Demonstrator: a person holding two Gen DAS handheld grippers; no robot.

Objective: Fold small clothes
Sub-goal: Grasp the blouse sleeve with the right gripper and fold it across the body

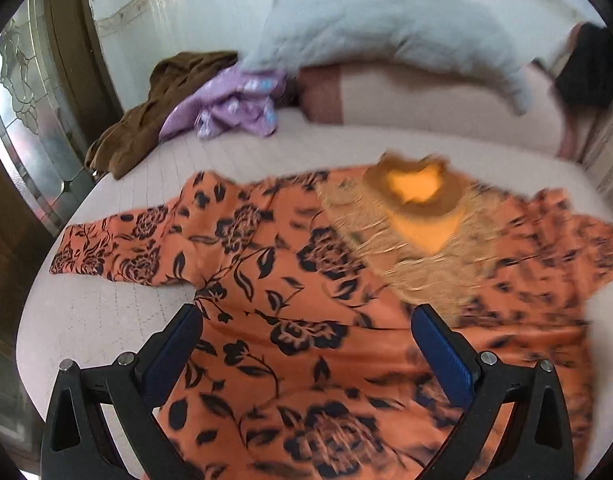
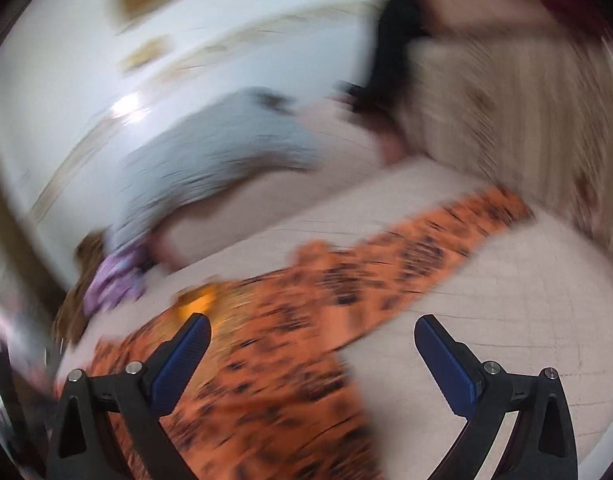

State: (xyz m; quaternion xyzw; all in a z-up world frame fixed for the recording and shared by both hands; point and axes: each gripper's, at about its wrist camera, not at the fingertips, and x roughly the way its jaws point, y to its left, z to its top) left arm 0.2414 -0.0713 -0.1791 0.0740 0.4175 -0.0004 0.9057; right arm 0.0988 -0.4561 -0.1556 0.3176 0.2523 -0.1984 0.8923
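- Pale quilted bed cover (image 1: pixel 106 320) fills the ground under both of my grippers, with a white wall behind it and a leaded glass door at the far left.
- On it I see the orange floral garment (image 1: pixel 290 280) spread flat, front up, neckline toward the far side, gold embroidered yoke (image 1: pixel 410 256) below the collar.
- Its one sleeve lies stretched out to the left; my right wrist view shows the other sleeve (image 2: pixel 426 248) stretched toward the striped curtain (image 2: pixel 526 120).
- My left gripper (image 1: pixel 306 320) hangs over the garment's body with its jaws spread wide — nothing between the blue pads.
- My right gripper (image 2: pixel 312 328) is equally released, one finger over the garment's edge, the other over bare cover; this view is heavily blurred.
- Farther back sit a brown garment (image 1: pixel 146 120) and a crumpled purple cloth (image 1: pixel 234 108), touching, beside a pale grey pillow (image 1: pixel 386 32) — well apart from the orange piece.
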